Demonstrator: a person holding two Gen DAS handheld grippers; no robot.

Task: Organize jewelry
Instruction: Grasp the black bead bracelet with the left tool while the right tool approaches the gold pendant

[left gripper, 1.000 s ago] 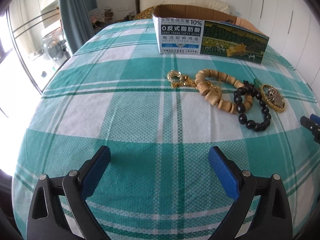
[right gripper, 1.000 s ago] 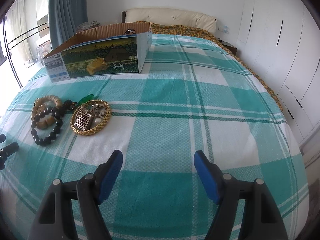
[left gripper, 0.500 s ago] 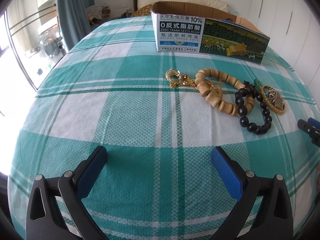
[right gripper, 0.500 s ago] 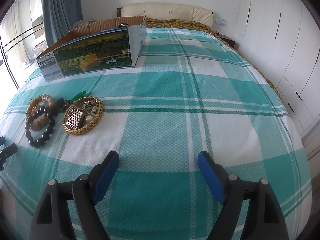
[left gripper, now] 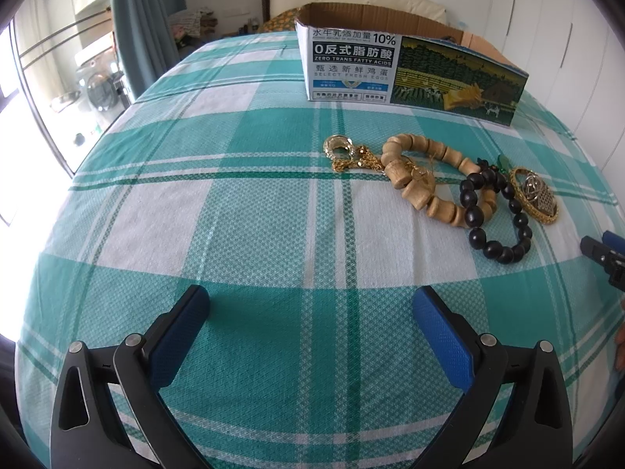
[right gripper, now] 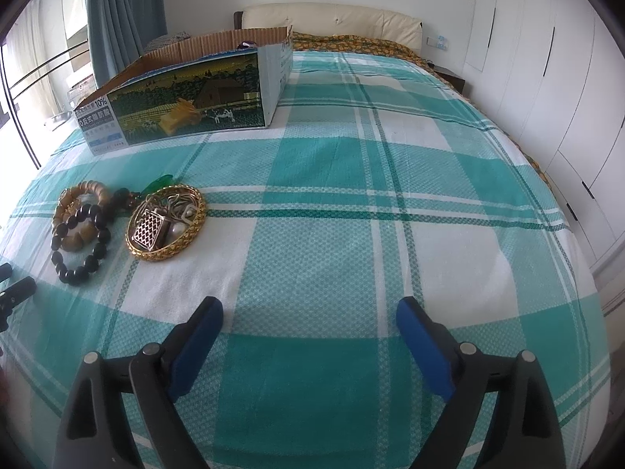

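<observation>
Jewelry lies in a cluster on the plaid bedspread: a gold chain with a ring clasp [left gripper: 345, 152], a wooden bead bracelet [left gripper: 424, 179], a black bead bracelet [left gripper: 496, 215] [right gripper: 80, 240], and a gold bangle [right gripper: 166, 222] [left gripper: 535, 195] holding a lattice pendant and small pieces. An open cardboard box [left gripper: 406, 66] [right gripper: 183, 93] stands behind them. My left gripper [left gripper: 310, 312] is open, short of the cluster, nothing between its fingers. My right gripper [right gripper: 310, 318] has its jaws opening, empty, to the right of the bangle.
The green-and-white plaid bed [right gripper: 351, 195] spreads wide to the right of the jewelry. White wardrobe doors [right gripper: 547, 58] line the right side, a curtain [left gripper: 136, 19] and window the left. The other gripper's tip [left gripper: 601, 252] shows at the left view's right edge.
The right gripper's jaws have spread wider. Both views shifted slightly, and the jewelry has not moved.
</observation>
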